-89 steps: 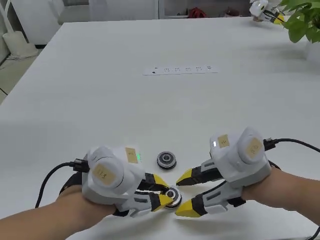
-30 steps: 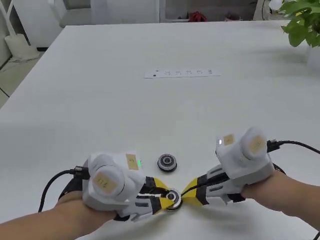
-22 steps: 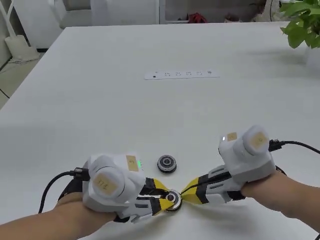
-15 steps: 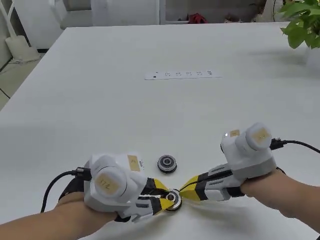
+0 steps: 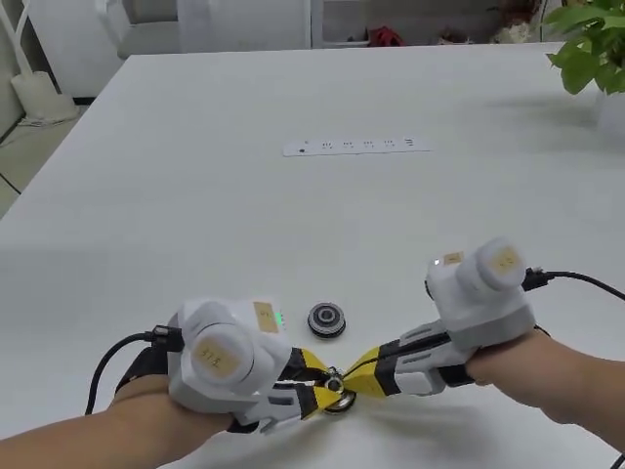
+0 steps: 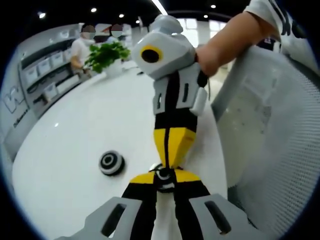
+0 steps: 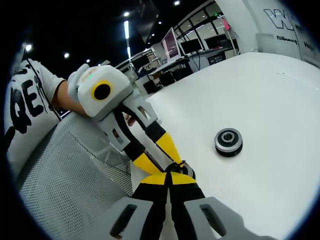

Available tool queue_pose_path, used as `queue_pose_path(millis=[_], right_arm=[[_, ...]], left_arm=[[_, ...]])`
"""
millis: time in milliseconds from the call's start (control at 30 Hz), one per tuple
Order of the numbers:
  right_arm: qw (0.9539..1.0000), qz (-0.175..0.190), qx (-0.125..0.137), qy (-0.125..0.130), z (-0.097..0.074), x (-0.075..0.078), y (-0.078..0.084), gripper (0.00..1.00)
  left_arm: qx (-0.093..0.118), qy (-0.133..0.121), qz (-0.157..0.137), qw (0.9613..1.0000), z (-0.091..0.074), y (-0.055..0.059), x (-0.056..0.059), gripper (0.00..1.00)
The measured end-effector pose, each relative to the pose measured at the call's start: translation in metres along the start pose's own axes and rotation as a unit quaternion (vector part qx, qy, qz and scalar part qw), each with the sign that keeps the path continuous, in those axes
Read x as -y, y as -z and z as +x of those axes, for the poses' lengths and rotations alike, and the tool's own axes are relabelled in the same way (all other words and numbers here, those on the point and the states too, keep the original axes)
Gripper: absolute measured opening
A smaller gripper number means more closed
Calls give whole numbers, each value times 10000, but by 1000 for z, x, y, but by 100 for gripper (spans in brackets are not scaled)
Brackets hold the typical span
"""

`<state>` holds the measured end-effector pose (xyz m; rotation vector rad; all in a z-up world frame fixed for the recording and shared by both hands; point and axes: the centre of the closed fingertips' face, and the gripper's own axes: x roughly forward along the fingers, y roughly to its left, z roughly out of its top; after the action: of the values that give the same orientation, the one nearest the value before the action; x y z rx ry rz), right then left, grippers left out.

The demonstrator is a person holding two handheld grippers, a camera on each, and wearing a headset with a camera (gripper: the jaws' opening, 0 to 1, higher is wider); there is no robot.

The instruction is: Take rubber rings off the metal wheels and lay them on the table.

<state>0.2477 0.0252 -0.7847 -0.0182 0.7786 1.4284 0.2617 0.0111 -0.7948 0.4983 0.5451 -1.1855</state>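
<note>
My left gripper is shut on a small metal wheel, holding it just above the white table's near edge. My right gripper meets it from the right, its yellow tips pinched shut on the wheel's black rubber ring. In the left gripper view the wheel sits between my left gripper's tips. In the right gripper view a thin black ring edge shows just past my right gripper. A second wheel with its ring on lies flat on the table just behind.
A white power strip lies mid-table, far from the grippers. A green plant stands at the back right corner. A grey mesh chair is close behind the table's near edge. The table is wide and white.
My right gripper, open three seconds ago, has shut on the edge of the held wheel and rolled slightly. The left gripper and the second wheel have stayed put.
</note>
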Motion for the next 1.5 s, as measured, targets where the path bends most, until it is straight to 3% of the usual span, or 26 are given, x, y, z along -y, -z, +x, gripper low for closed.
queue_pose_path(millis=[33,100,200,367,600,1200,1500], right_arm=[[9992,-342,9,202,-2,8,-4,0],[9998,-129,-4,124,-3,5,-2,0],[9996,-168,-51,200,-5,10,3,0],[9994,-53,125,304,-12,17,-2,0],[9994,47,73,326,-12,18,4,0],[9994,86,75,328,-12,19,3,0],[9995,68,61,315,-13,17,2,0]], left_arm=[[-25,-11,-16,10000,-1,1,-1,12],[5,-1,-19,10000,0,2,-1,12],[3,0,-12,10000,0,2,-1,12],[16,14,-20,10000,0,2,-2,12],[35,21,-30,10000,1,2,-2,13],[30,86,27,10000,0,0,-3,17],[8,238,109,9997,-8,1,5,24]])
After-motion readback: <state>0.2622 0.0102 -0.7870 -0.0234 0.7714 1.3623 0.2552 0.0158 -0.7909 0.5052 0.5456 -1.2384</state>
